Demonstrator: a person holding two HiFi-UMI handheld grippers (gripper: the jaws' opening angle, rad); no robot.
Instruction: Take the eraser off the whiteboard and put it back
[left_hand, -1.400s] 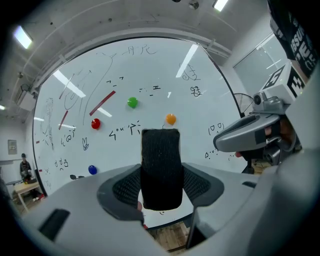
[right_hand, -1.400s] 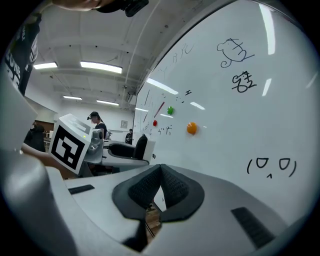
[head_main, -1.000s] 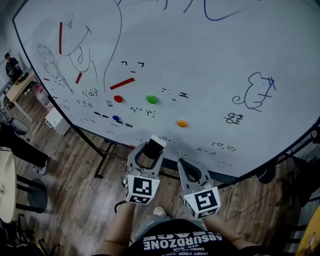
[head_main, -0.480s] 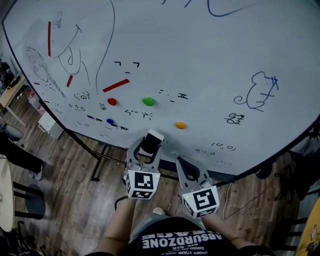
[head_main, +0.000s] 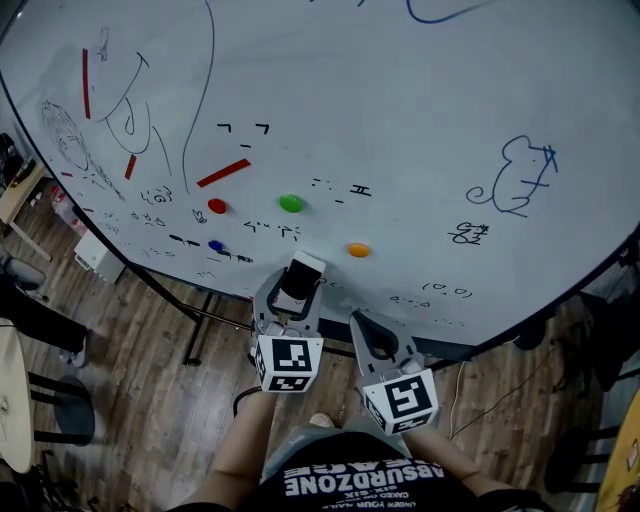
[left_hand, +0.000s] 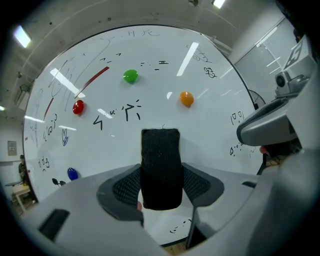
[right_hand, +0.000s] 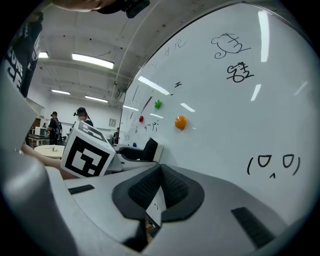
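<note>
**Eraser in left gripper, at lower edge of whiteboard**

Change since one second ago: the left gripper (head_main: 292, 300) with its load has edged closer to the whiteboard (head_main: 420, 120); the right gripper (head_main: 366, 326) has kept its place.

- Eraser (head_main: 303, 280): dark block with a white edge, clamped between the pads of the left gripper, its long side pointing at the board. It sits low on the board, below the green magnet and left of the orange one. Contact with the board surface cannot be told.
- Left gripper: jaws spread wide and pressed on both sides of the eraser (left_hand: 160, 170).
- Right gripper (right_hand: 160, 187): jaws closed together, nothing between them; held just right of the left gripper, pointing at the board.
- Whiteboard: marked with pen sketches and small scribbles; a blue mouse drawing (head_main: 515, 180) at right.
- Round magnets: red magnet (head_main: 217, 206), green magnet (head_main: 291, 203), orange magnet (head_main: 358, 250), blue magnet (head_main: 215, 245).
- Red strip (head_main: 223, 173): slanted, above the red magnet.
- Wooden floor (head_main: 160, 400): below the board.
</note>
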